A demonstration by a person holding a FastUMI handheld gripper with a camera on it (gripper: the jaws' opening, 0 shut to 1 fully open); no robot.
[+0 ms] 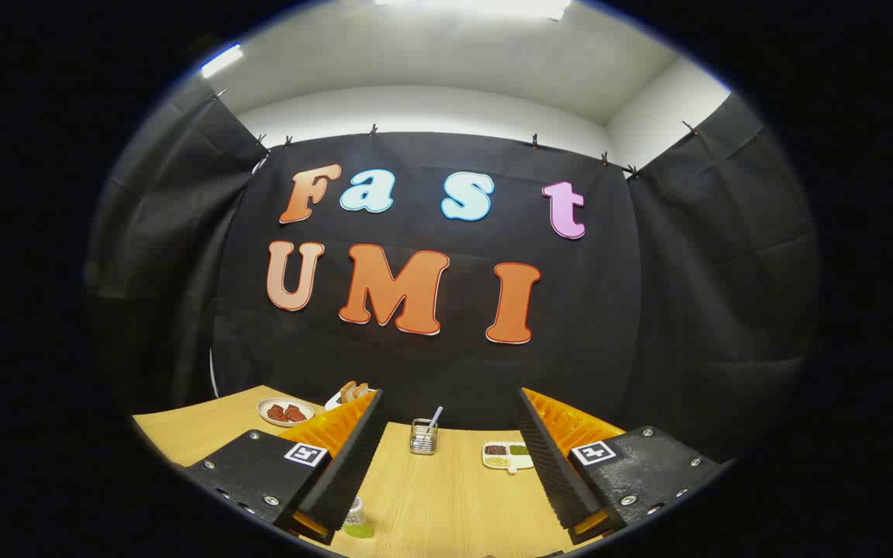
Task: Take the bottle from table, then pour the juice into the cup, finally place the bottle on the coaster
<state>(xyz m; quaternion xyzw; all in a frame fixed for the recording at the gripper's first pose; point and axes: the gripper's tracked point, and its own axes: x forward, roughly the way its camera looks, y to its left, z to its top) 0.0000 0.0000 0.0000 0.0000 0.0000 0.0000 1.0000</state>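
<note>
Half of the bottle [356, 518] is hidden behind the left finger [346, 465] of the gripper [446, 457]; its pale cap and green base peek out low beside that finger. The bread plate [336, 401] is cut off by the same finger. The table [446, 496] lies bare between the fingers up to a small glass holder [423, 436] and a divided dish [508, 455], both near its far edge. A plate of red food [285, 411] sits beyond the left finger. The gripper stands wide apart, holding nothing.
</note>
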